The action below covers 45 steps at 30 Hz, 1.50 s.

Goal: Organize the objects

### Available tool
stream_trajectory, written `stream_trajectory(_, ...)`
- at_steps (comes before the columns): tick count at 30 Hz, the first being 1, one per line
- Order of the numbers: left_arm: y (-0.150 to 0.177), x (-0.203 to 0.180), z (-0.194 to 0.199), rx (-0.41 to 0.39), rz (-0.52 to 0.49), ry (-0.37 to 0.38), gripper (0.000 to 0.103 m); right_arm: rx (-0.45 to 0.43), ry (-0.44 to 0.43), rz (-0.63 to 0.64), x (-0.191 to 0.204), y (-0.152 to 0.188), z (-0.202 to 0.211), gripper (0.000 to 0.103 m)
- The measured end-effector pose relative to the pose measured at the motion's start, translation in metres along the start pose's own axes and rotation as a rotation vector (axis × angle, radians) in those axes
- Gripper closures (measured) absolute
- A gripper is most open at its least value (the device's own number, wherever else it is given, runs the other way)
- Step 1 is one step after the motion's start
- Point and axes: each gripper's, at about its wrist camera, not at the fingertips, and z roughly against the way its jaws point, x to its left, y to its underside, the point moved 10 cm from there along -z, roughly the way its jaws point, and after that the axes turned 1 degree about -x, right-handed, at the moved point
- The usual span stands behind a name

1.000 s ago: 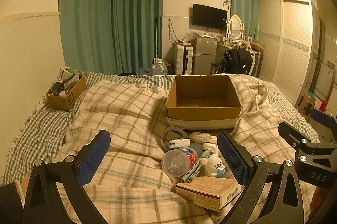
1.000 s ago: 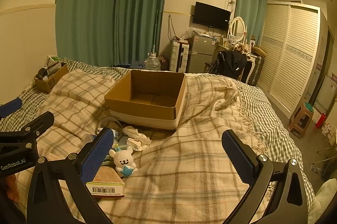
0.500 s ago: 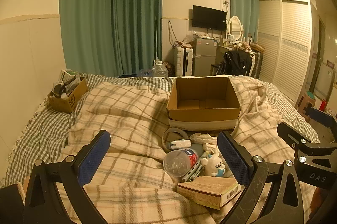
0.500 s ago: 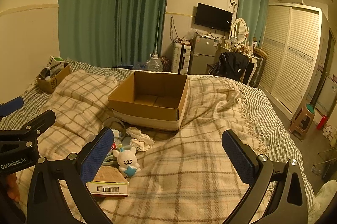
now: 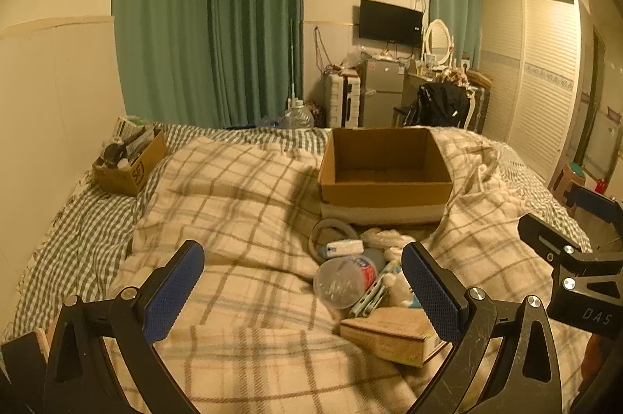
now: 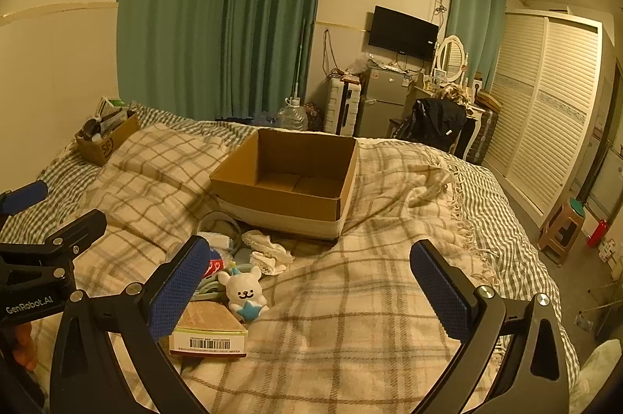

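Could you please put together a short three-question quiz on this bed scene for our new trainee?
1. True or false: the large cardboard box already holds items.
2. What lies nearest the white bear toy: A) barcoded carton, B) small SF box, C) stool?
3. Fill in: both the left hand-held gripper and right hand-held gripper are ___.

Key: 1 false; 2 A; 3 open.

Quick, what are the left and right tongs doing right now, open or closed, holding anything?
Left tongs: open, holding nothing, above the blanket.
Right tongs: open, holding nothing, above the blanket.
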Motion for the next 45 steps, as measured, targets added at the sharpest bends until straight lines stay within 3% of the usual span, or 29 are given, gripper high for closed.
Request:
stream_trajectory(5, 0.020, 0.015, -0.010, 0.059, -0.005, -0.033, 0.000, 0.048, -0.045, 0.024, 0.015, 0.015, -0.009, 0.000)
stream_trajectory(11, 0.056, 0.039, -0.025, 0.152, 0.014, -0.073, 0.000, 0.230, -0.180, 0.130, 0.066, 0.070, -0.039, 0.001)
stream_trajectory(14, 0.067, 0.049, -0.031, 0.176, 0.031, -0.082, 0.000, 0.302, -0.235, 0.125, 0.081, 0.091, -0.052, 0.001)
stream_trajectory(22, 0.076, 0.056, -0.036, 0.190, 0.062, -0.074, 0.000, 0.422, -0.259, 0.078, 0.092, 0.112, -0.082, 0.002)
stream_trajectory(26, 0.075, 0.056, -0.037, 0.188, 0.072, -0.060, 0.000, 0.478, -0.304, 0.083, 0.102, 0.125, -0.090, 0.018)
stream_trajectory(30, 0.075, 0.052, -0.037, 0.193, 0.058, -0.055, 0.000, 0.439, -0.298, 0.088, 0.101, 0.117, -0.080, 0.021)
stream_trajectory(36, 0.067, 0.035, -0.043, 0.192, 0.027, -0.038, 0.000, 0.298, -0.255, 0.114, 0.084, 0.082, -0.052, 0.022)
stream_trajectory(45, 0.057, -0.006, -0.093, 0.248, -0.027, 0.024, 0.000, 0.159, -0.120, 0.115, 0.025, 0.031, -0.044, 0.023)
